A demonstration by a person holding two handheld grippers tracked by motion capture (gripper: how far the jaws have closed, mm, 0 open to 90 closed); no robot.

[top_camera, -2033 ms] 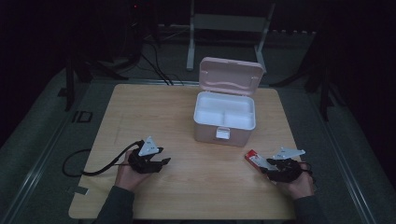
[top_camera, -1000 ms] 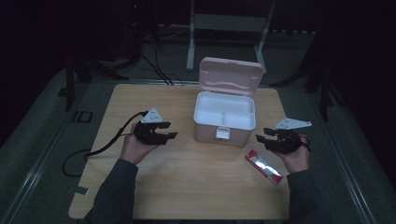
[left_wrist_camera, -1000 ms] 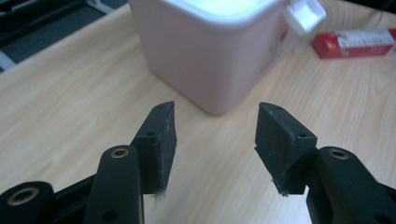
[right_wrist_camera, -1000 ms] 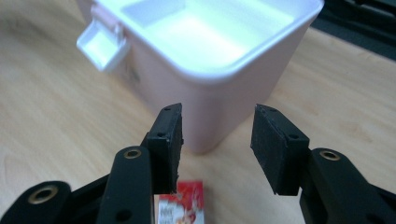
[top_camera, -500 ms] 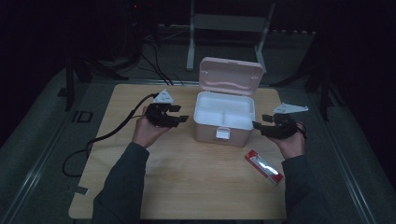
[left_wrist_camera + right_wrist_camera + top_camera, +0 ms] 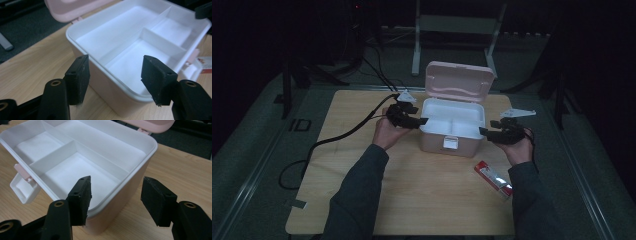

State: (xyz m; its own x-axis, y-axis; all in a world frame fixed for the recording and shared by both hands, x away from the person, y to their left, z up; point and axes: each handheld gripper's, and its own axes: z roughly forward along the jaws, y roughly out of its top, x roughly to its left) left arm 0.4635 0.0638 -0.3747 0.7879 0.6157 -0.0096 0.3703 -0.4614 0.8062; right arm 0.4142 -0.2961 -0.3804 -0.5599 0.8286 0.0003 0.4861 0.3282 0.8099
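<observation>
Both tools [image 6: 421, 121] [image 6: 484, 132] wide open, straddling box [image 6: 453, 131] walls w/o gripping.

Red-white packet [image 6: 493, 179] flat on wooden table [image 6: 352, 125]; metal stand [image 6: 455, 25] behind

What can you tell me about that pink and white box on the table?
The box looks like smooth plastic: pale pink outer walls and a white tray inside, split by thin dividers into one long compartment and two smaller ones, all empty. Its pink lid stands open at the back. A white latch hangs on the front wall. It sits upright on the wooden table. An open gripper flanks each side wall; neither grips it.
</observation>
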